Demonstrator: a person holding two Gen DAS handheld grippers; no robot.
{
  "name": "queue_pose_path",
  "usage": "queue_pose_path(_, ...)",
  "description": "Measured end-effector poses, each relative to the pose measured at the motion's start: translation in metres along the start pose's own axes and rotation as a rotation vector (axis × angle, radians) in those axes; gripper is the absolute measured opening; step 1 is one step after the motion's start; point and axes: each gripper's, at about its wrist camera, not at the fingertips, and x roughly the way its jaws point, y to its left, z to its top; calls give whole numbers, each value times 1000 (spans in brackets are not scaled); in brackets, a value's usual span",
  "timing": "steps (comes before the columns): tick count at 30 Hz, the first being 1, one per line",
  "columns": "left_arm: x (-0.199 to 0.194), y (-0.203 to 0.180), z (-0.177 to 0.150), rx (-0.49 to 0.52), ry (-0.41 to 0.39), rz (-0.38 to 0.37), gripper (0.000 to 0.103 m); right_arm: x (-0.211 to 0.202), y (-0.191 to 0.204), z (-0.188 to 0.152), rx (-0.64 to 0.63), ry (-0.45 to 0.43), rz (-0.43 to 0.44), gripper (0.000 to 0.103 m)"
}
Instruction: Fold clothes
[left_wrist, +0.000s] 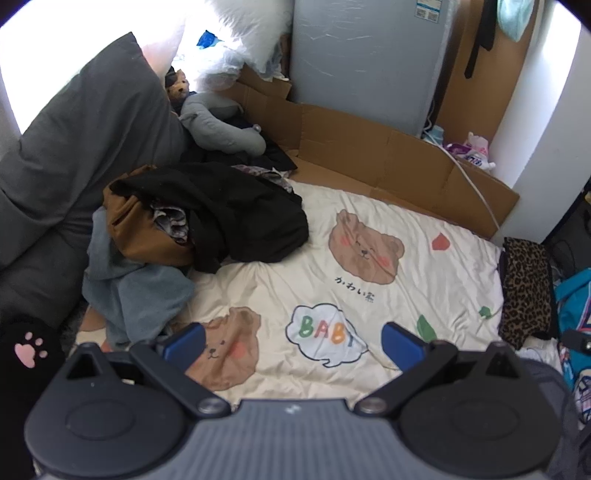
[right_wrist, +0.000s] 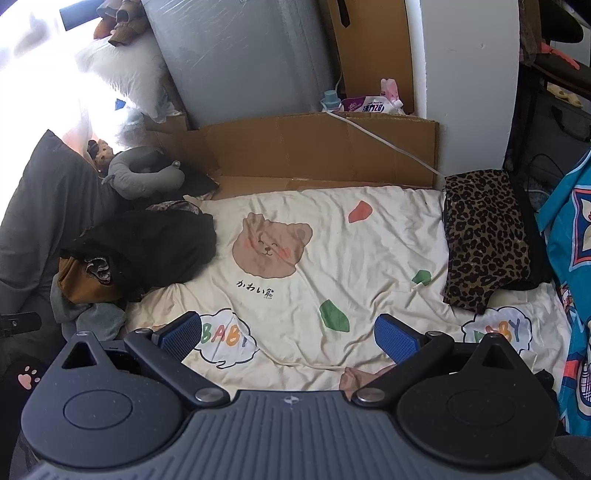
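Evidently partway: leopard-print garment lies folded at right (neat enough), clothes heap at left unfolded; left gripper and right gripper spread, empty.

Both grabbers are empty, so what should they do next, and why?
Probably move the left hand-held gripper toward the crumpled black garment on top of the clothes pile. Both it and the right hand-held gripper are open and hold nothing, and the cream bear-print bedsheet beside the pile offers room to fold.
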Motion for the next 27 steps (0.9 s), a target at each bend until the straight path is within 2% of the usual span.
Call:
queue_pose_path(7,0,-15,-11,26,-24,21,102,5,1,1,9,0,-3,102)
queue_pose_path(12,18,11,-2,-11,35,-48,102,6,2,0,-1,-12,1,102)
queue_pose_path(16,18,16,2,-20,49,-22,102,4,3,1,-8,-20,0,102)
queue_pose_path(27,4,24,9,-20,42,-29,102,4,10,-2,3,-14,34,103)
